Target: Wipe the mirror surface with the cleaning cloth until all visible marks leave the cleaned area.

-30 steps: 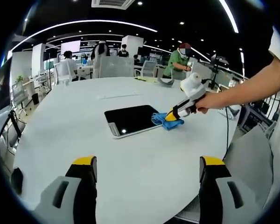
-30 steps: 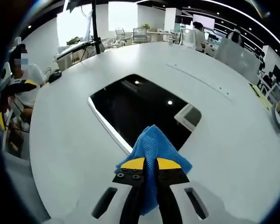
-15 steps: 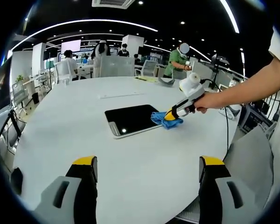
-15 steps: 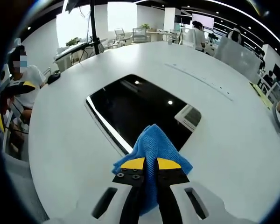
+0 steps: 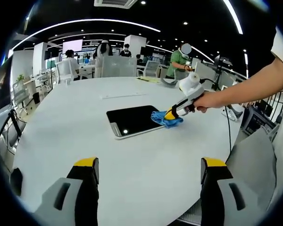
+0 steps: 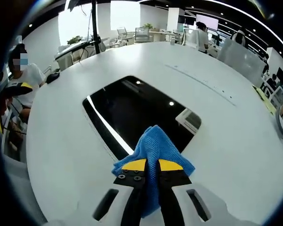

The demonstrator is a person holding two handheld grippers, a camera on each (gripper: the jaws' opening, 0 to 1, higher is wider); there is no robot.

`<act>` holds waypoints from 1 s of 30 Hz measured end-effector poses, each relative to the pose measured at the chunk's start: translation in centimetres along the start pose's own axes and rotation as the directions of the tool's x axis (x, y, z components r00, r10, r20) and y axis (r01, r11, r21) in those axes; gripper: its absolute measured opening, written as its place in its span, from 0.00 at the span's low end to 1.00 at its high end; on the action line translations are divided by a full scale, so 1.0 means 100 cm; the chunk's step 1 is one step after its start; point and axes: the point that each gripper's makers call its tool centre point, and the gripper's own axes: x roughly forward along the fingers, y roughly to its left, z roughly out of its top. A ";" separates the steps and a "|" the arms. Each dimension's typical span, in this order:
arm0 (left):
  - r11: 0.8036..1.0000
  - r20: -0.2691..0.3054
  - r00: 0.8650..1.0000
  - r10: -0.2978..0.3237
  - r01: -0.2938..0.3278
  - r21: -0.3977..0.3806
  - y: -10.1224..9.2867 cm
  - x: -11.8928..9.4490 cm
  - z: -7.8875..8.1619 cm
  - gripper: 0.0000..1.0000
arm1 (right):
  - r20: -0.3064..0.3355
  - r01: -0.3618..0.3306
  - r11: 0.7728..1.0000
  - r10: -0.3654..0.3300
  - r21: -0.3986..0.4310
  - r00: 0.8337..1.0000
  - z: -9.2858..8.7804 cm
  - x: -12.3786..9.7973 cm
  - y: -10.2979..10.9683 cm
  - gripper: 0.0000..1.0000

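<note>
A dark rectangular mirror (image 5: 132, 120) (image 6: 137, 113) lies flat on the white round table (image 5: 132, 169), reflecting ceiling lights. My right gripper (image 6: 151, 165) (image 5: 170, 114) is shut on a blue cleaning cloth (image 6: 153, 146) (image 5: 164, 119), pressed at the mirror's near right edge. My left gripper (image 5: 148, 165) hovers well back over the table's near side, open, with nothing between its yellow-tipped fingers (image 5: 86, 165).
A person's arm (image 5: 245, 89) holds the right gripper. Several people (image 5: 180, 60) sit and stand at desks beyond the table. A seated person (image 6: 21, 77) is at the left in the right gripper view. A grey bowl (image 5: 168, 82) rests on the far table side.
The right gripper has slid the cloth a little further onto the mirror's edge. The left gripper has stayed still.
</note>
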 end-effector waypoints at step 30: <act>1.000 -0.006 1.000 0.001 -0.001 0.004 0.002 0.002 0.006 0.89 | 0.021 0.025 0.999 -0.025 -0.021 0.999 0.020 0.019 -0.016 0.03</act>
